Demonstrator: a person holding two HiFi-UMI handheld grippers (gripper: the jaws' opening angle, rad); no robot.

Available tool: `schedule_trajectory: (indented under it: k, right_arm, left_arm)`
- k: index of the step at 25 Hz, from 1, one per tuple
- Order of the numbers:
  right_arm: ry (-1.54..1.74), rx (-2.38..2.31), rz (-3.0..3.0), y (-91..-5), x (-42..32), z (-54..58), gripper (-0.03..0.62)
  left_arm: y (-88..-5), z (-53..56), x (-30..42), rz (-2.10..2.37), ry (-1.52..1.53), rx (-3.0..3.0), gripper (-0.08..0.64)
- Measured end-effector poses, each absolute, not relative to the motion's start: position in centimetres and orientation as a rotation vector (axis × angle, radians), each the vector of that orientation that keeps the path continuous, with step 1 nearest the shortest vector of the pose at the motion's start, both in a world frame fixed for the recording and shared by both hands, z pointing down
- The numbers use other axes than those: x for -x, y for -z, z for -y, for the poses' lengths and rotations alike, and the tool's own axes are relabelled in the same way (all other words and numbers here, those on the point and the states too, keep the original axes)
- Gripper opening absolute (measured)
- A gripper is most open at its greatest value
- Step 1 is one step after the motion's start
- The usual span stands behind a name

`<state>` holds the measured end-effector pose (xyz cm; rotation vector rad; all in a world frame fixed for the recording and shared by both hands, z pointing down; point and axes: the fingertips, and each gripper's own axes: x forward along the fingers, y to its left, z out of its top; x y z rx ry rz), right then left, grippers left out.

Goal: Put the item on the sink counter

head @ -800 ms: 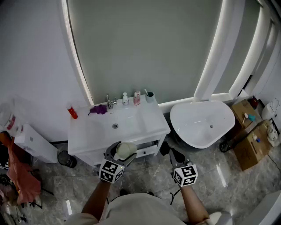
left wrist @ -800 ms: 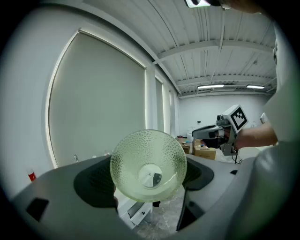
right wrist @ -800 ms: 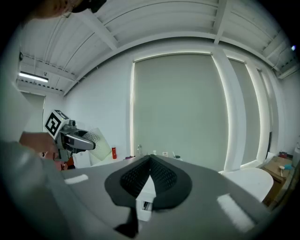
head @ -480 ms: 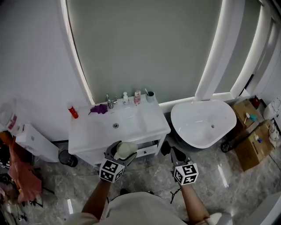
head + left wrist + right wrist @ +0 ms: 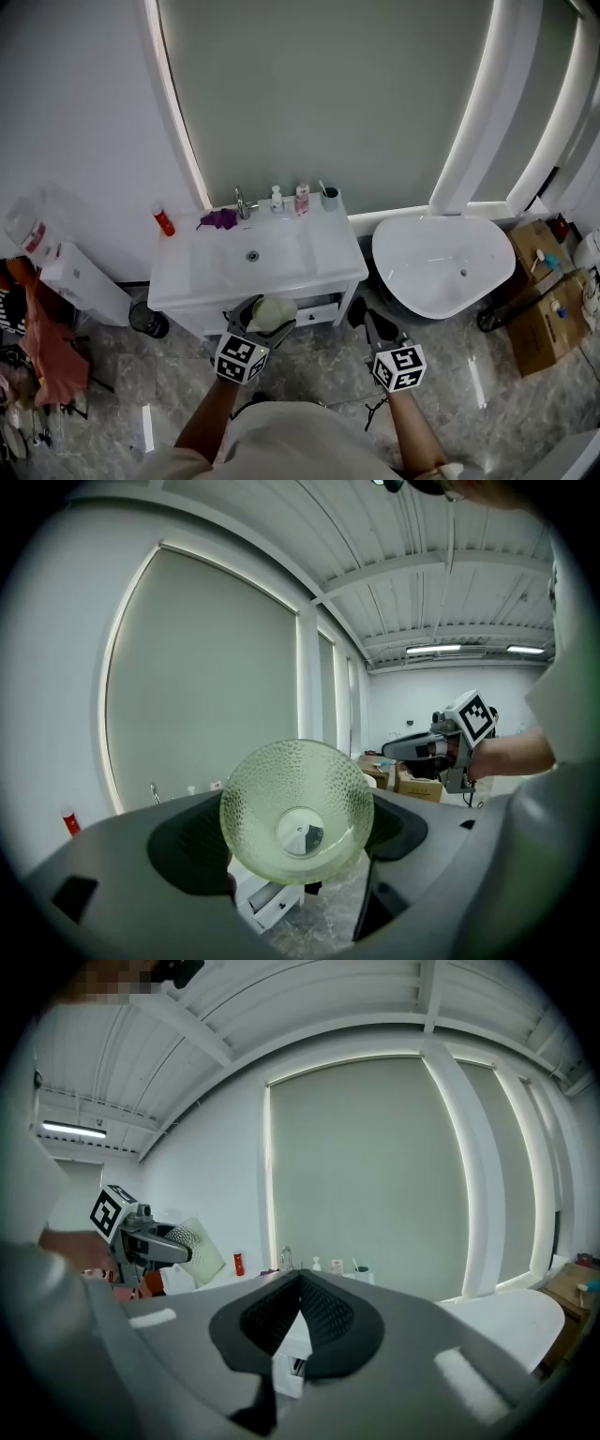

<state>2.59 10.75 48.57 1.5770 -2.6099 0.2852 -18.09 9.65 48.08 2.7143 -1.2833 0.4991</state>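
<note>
**Head view.** The left gripper (image 5: 266,317) has its jaws spread wide and clamped on the rim of a pale green, pebble-textured glass bowl (image 5: 274,310). The bowl hangs in the air just in front of the white sink counter (image 5: 323,258). It is level with the cabinet front, not on the top. The right gripper (image 5: 364,317) is off to the side near the counter's right corner, with its jaws drawn together and nothing in them. At the back of the counter stand a chrome faucet (image 5: 242,202), a crumpled purple cloth (image 5: 218,219), a red bottle (image 5: 164,222) and a few small toiletry containers. A white oval bathtub (image 5: 442,265) sits to the right.

**Left gripper view.** The bowl fills the gap between the two dark pads, which press on its opposite sides. It is tipped on edge, so its round, dimpled wall and small flat circular base face the camera. The glass is see-through with a green tint. The right gripper shows beyond it at the right, held by a hand (image 5: 511,752).

**Right gripper view.** The two ribbed pads meet at their tips with nothing between them. At the left edge the left gripper shows with the bowl in its jaws, short of the counter.
</note>
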Motion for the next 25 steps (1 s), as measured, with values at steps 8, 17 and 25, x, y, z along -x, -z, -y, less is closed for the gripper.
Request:
schedule_trajectory:
  k: [8,17,25]
  right_arm:
    - [-0.310,-1.511,2.632,-50.2,-3.9,-10.9,0.009]
    - [-0.351,-1.497,2.640,-51.5,-4.8,-9.5,0.011]
    - [-0.347,-1.484,2.630,-52.0,-4.3,-6.3,0.009]
  left_arm:
    - [-49.7,-10.7,16.3,1.305,-0.500,-2.674,0.396]
    - [-50.6,-9.9,14.9,1.314,-0.503,-2.659,0.394]
    - [-51.2,-6.3,15.6,1.320,-0.494,-2.646,0.396]
